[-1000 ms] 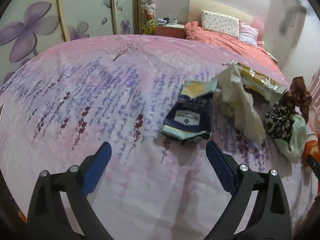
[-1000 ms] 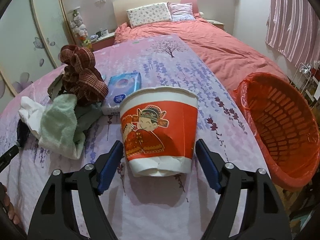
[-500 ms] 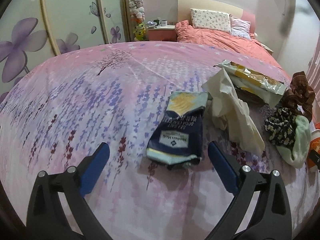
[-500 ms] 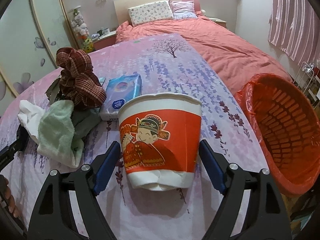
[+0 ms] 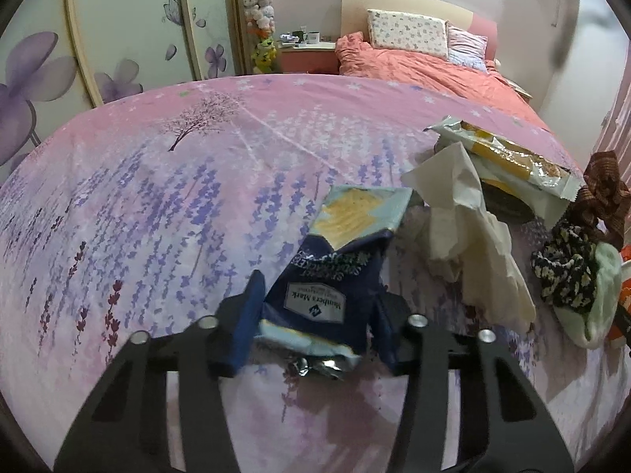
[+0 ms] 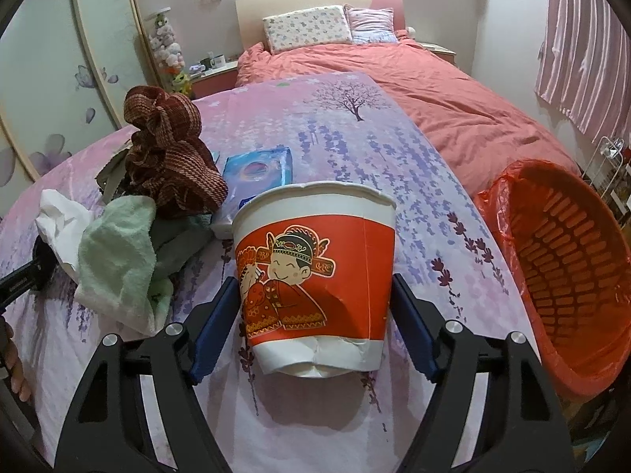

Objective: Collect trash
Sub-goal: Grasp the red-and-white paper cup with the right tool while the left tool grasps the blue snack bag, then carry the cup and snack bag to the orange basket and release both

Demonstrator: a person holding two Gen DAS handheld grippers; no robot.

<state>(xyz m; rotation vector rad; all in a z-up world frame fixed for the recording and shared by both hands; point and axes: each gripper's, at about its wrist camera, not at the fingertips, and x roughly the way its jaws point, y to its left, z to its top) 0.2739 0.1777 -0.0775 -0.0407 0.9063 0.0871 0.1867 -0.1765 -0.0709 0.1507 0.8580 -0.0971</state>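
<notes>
Two handheld grippers work over a bed covered in a pink sheet printed with purple lavender sprigs point(image 5: 157, 216).

From the left wrist view, the left gripper point(image 5: 315, 317) has its blue-padded jaws closing around the near end of a dark navy and pale blue crinkled snack bag point(image 5: 335, 268). The bag lies flat on the sheet between the pads, which sit right against its two edges; its silver foil end pokes out below the fingers. Just right of the snack bag lies a crumpled cream paper wrapper point(image 5: 469, 236). Beyond that wrapper rests a long silver and yellow foil packet point(image 5: 508, 157). Further right of the snack bag sits a heap of cloths: a black and yellow patterned piece point(image 5: 564, 272), a pale green towel point(image 5: 603, 287) and a brown woven cloth point(image 5: 603, 193).

From the right wrist view, the right gripper point(image 6: 315, 311) holds a large red and white paper cup with a cartoon figure point(image 6: 315, 272). The cup stands upright on the sheet, and both blue pads press its lower sides. Right of the cup, off the bed edge, stands an orange plastic basket lined with an orange bag point(image 6: 572, 276). Behind the cup lies a blue tissue pack point(image 6: 258, 169). Left of the cup is the same cloth heap.
</notes>
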